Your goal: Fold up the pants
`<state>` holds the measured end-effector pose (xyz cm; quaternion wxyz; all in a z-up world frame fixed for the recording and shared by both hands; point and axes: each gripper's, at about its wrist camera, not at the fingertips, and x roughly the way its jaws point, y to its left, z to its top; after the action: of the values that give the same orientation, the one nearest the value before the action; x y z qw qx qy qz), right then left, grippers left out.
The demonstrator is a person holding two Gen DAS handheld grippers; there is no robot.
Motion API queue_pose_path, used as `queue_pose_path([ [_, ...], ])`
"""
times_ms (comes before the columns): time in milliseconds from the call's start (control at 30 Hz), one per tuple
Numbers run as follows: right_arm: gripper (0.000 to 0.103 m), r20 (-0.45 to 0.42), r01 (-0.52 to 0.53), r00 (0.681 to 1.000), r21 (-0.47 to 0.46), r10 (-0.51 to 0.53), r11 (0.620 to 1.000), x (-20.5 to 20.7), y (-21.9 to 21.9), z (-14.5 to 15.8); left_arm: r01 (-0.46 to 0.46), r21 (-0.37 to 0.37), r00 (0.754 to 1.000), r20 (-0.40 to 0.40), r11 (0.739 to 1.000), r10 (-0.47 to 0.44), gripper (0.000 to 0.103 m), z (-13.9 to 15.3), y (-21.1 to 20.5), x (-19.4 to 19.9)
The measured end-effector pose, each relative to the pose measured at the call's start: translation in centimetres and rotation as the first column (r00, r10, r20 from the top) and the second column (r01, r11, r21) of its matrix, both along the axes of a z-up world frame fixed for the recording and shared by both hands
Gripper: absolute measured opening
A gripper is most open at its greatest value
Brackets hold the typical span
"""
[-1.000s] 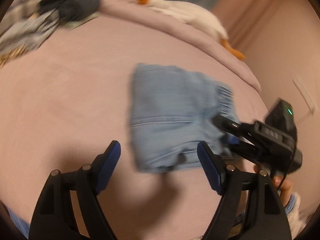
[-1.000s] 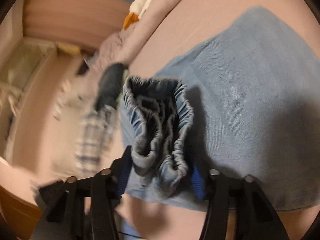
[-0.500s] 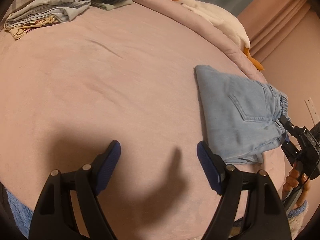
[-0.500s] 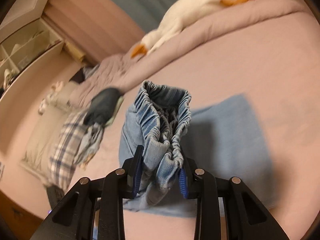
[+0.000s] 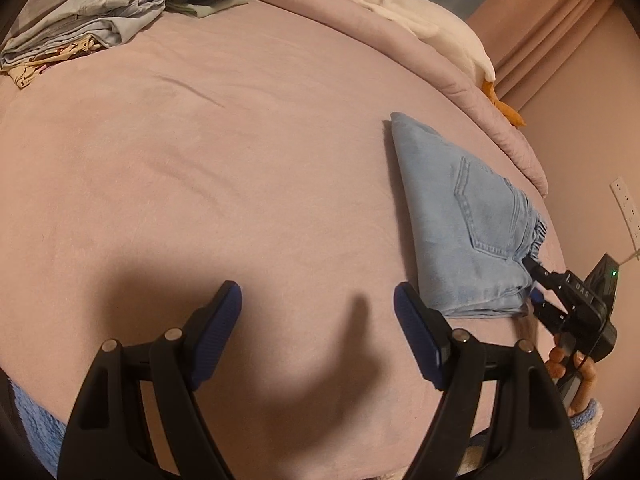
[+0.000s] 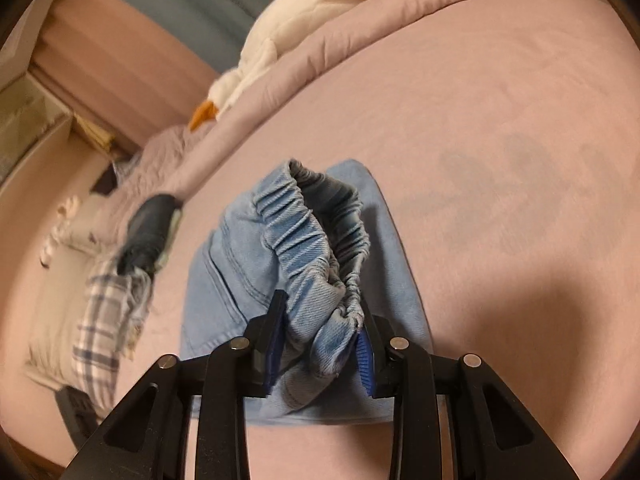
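The pants (image 6: 240,280) are soft, faded denim with a ribbed elastic waistband; the bed (image 5: 200,180) wears matt, velvety pink cloth.

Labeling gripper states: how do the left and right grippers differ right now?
The left gripper stands wide with nothing between its pads, over bare bedsheet; the right gripper is clamped on the elastic waistband of the folded jeans. The left sits apart from the jeans; the right grips them at their near edge. Both are black with blue pads and point down at the bed.
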<state>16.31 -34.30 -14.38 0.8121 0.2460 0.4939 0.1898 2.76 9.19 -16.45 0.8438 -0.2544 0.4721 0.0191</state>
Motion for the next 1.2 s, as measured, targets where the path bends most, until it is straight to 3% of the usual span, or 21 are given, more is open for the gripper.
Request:
queue_pose_path([
  [67,0.045,-0.036,-0.001,0.999,-0.028,0.0,1.0,0.1,-0.4,-0.5,0.012,0.005,1.0,0.001,1.0,-0.012,0.079,0.0,-0.4,0.2],
  [167,0.05,-0.022,0.006,1.0,-0.046,-0.007,0.999,-0.4,-0.9,0.3,0.031,0.009,1.0,0.003,0.999,-0.031,0.079,0.0,-0.8,0.6],
  [267,0.062,0.031,0.016,0.999,-0.187,-0.01,0.982,-1.1,-0.2,1.7,0.051,0.004,0.999,0.006,0.999,-0.051,0.079,-0.1,-1.3,1.3],
  [433,0.063,0.198,0.079,0.98,-0.397,0.002,0.914,-2.5,2.1,4.3,0.097,0.012,0.994,0.055,0.995,-0.097,0.077,0.5,-3.3,2.9],
  [533,0.063,0.308,0.055,0.948,-0.413,0.083,0.909,-2.8,4.0,6.0,0.133,-0.008,0.989,0.061,0.991,-0.132,0.068,0.3,-4.5,4.4],
  [600,0.063,0.301,-0.036,0.94,-0.379,0.16,0.925,-1.9,5.5,6.4,0.159,-0.028,0.986,0.061,0.987,-0.157,0.066,0.2,-5.4,5.2],
  [667,0.056,0.298,-0.07,0.934,-0.381,0.195,0.922,-0.9,6.7,6.4,0.18,-0.023,0.982,0.064,0.983,-0.179,0.066,0.2,-6.2,5.9],
  [800,0.042,0.299,-0.12,0.918,-0.417,0.261,0.901,1.0,8.8,6.4,0.218,-0.035,0.976,0.033,0.975,-0.217,0.05,-0.4,-7.1,6.9],
  [967,0.014,0.219,-0.109,0.947,-0.474,0.236,0.874,3.3,7.8,3.8,0.268,0.028,0.963,0.031,0.963,-0.269,0.047,-0.6,-8.0,6.8],
  [1033,0.011,0.177,-0.092,0.964,-0.472,0.197,0.877,3.8,6.7,3.0,0.274,0.03,0.961,0.026,0.961,-0.275,0.047,-0.9,-8.0,6.8],
  [1100,0.006,0.142,-0.099,0.975,-0.417,0.172,0.903,4.4,5.6,2.1,0.273,0.024,0.962,0.026,0.962,-0.273,0.047,-1.2,-7.9,6.8],
  [1200,0.006,0.129,-0.1,0.979,-0.375,0.158,0.922,4.5,4.8,2.3,0.258,-0.012,0.966,0.031,0.966,-0.258,0.049,-1.3,-7.3,6.5],
])
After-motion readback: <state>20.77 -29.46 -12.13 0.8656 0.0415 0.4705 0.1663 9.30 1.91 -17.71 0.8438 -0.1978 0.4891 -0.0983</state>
